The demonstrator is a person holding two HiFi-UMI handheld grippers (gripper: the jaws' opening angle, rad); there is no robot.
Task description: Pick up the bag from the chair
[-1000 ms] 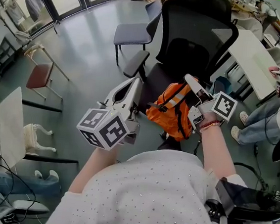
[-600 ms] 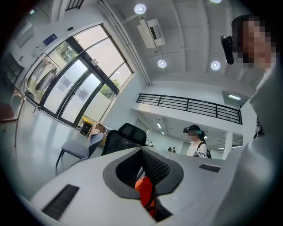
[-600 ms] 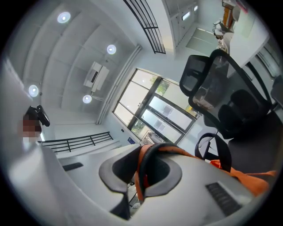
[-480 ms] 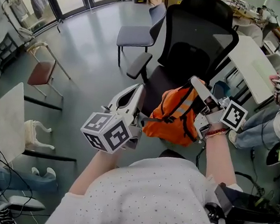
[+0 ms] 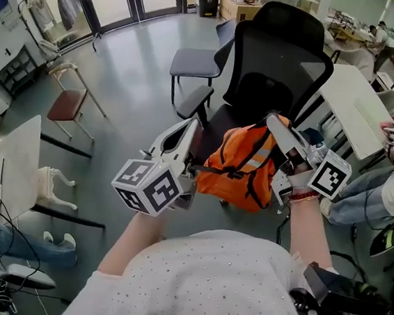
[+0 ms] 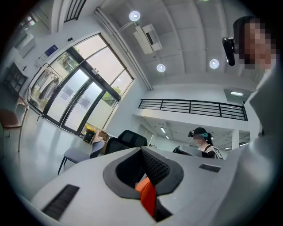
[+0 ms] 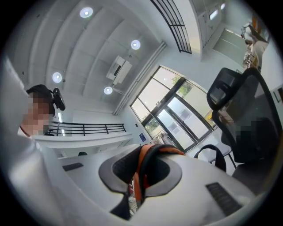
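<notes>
An orange bag [image 5: 241, 168] with grey reflective stripes and black straps hangs between my two grippers, in front of the black office chair [image 5: 280, 64] and off its seat. My left gripper [image 5: 192, 126] is at the bag's left, its jaws shut on a fold of orange fabric [image 6: 148, 196]. On the bag's right, my right gripper [image 5: 276, 123] is shut on an orange and black strap [image 7: 143, 156] at the bag's top. Both grippers point upward, towards the ceiling, in the gripper views [image 6: 148, 176] [image 7: 143, 170].
A grey chair [image 5: 196, 62] stands behind the office chair, and a brown-seated chair [image 5: 66, 104] stands to the left. At the right is a white table [image 5: 360, 100], with a seated person [image 5: 391, 174] beside it. Another white table [image 5: 17, 169] is at the left.
The bag has come up and slightly left between the grippers, hanging higher against the chair. Both grippers kept their hold and moved with it.
</notes>
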